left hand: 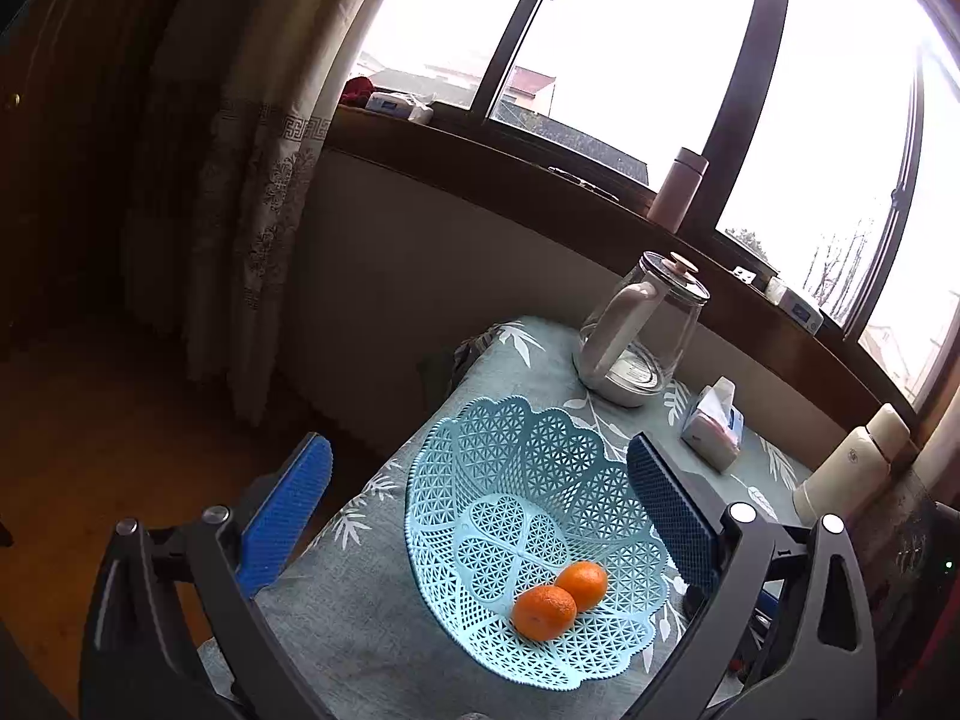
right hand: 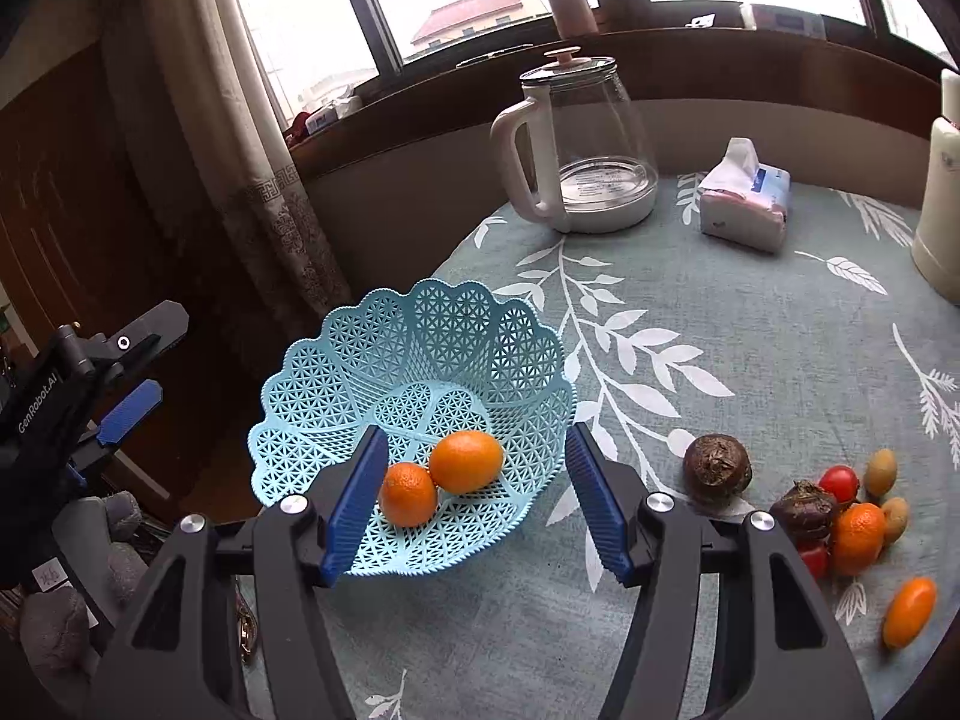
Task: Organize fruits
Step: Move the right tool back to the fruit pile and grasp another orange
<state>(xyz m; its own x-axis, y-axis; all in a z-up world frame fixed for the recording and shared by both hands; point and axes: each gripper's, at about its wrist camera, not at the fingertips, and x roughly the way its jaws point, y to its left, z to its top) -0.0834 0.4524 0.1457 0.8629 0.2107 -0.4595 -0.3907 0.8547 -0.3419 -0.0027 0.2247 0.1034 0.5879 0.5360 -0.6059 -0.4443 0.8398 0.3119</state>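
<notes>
My right gripper (right hand: 474,498) is spread wide and holds nothing, tilted down over the blue basket (right hand: 336,354). Two oranges (right hand: 441,474) lie touching inside it. My left gripper (left hand: 480,516) is also apart and empty. The loose fruits (right hand: 840,516) lie well right, near the table edge.

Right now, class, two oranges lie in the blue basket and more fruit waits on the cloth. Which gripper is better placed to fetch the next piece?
Probably the right gripper: open, with the loose fruit pile close on its side. The left gripper is open too, beyond the basket, away from the pile.
</notes>
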